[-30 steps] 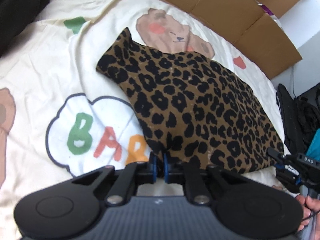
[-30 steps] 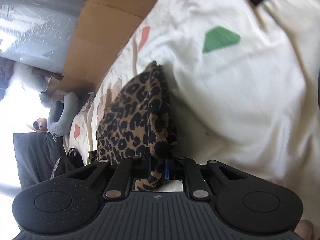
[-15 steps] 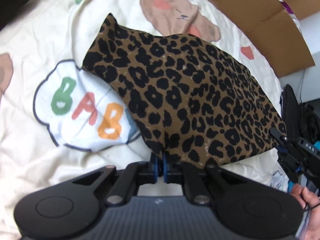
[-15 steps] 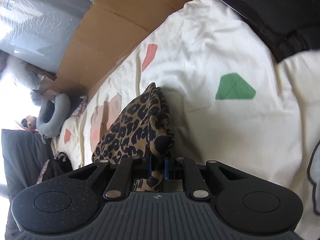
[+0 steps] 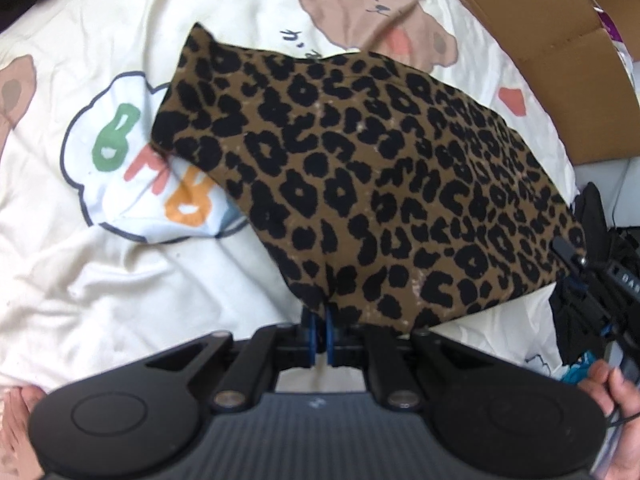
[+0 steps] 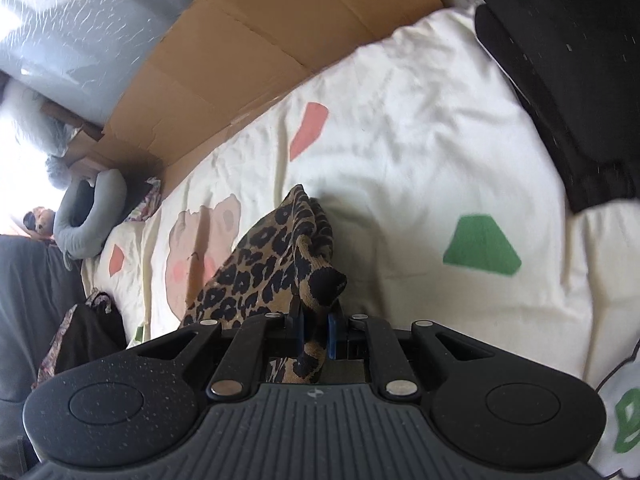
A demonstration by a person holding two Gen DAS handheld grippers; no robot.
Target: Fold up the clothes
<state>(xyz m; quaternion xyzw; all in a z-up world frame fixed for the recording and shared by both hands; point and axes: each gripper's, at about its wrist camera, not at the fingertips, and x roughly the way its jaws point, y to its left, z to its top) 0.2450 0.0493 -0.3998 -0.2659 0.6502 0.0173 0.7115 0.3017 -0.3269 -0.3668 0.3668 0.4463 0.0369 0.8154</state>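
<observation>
Leopard-print cloth (image 5: 372, 184) is not the biggest thing in view; that is the cream bedsheet (image 5: 120, 288) it lies over, printed with bears, coloured shapes and a white cloud with coloured letters. Brown cardboard (image 6: 256, 52) runs along the far edge of the sheet, and a black garment (image 6: 568, 72) lies on the sheet's corner in the right wrist view. The cloth spreads across the middle of the sheet as a broad panel, covering part of the letter cloud and the lower part of a bear print. One pointed corner sticks out at its far end.

In the left wrist view, the left gripper (image 5: 320, 332) has its blue fingers pressed almost together on the cloth's near edge. In the right wrist view, the right gripper (image 6: 316, 332) has its fingers clamped on a bunched corner of the cloth, with fabric hanging down between them and a fold rising just ahead. A grey neck pillow (image 6: 88, 220) sits past the sheet's far end.
</observation>
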